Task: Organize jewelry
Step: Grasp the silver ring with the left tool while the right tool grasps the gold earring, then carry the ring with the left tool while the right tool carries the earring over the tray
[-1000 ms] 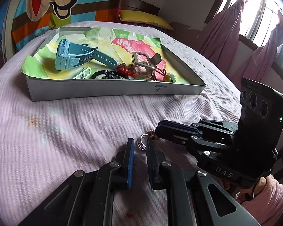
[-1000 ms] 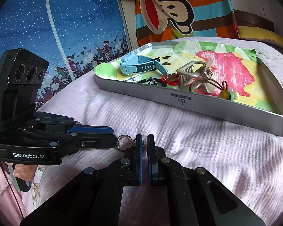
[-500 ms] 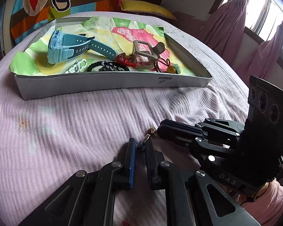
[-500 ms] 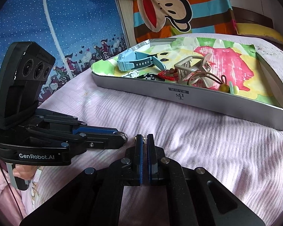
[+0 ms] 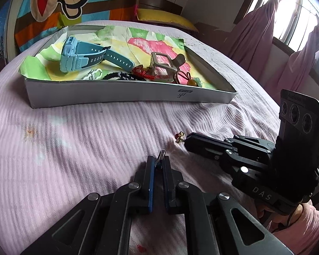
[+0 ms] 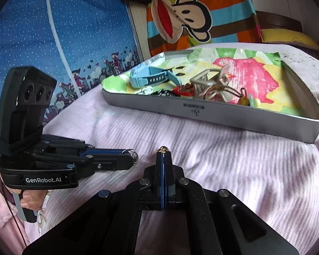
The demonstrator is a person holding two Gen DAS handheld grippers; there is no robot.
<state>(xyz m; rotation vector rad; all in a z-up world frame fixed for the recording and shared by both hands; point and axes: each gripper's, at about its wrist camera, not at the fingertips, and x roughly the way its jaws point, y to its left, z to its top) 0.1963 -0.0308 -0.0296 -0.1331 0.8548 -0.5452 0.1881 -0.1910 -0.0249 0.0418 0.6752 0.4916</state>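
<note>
My left gripper (image 5: 158, 159) is shut on a small silver ring (image 5: 161, 155), held on edge just above the pink bedspread. From the right wrist view the same ring (image 6: 131, 154) sticks out of the left gripper (image 6: 132, 158). My right gripper (image 6: 163, 154) is shut on a tiny gold charm (image 6: 163, 148). In the left wrist view that charm (image 5: 179, 137), with a red bit, shows at the right gripper's tip (image 5: 187, 140). A short stretch of bedspread separates the two grippers. The grey tray (image 5: 117, 94) lies farther back.
The tray (image 6: 223, 114) is lined with colourful paper and holds a blue watch (image 5: 78, 55), a clear hair claw (image 5: 161, 65), a black bracelet (image 5: 121, 76), red cord and a beaded hair tie (image 6: 243, 101). A cartoon monkey blanket and purple curtains lie beyond the bed.
The ring and charm were close together between the two grippers. The grippers have drawn apart, the ring staying in the left and the charm in the right.
</note>
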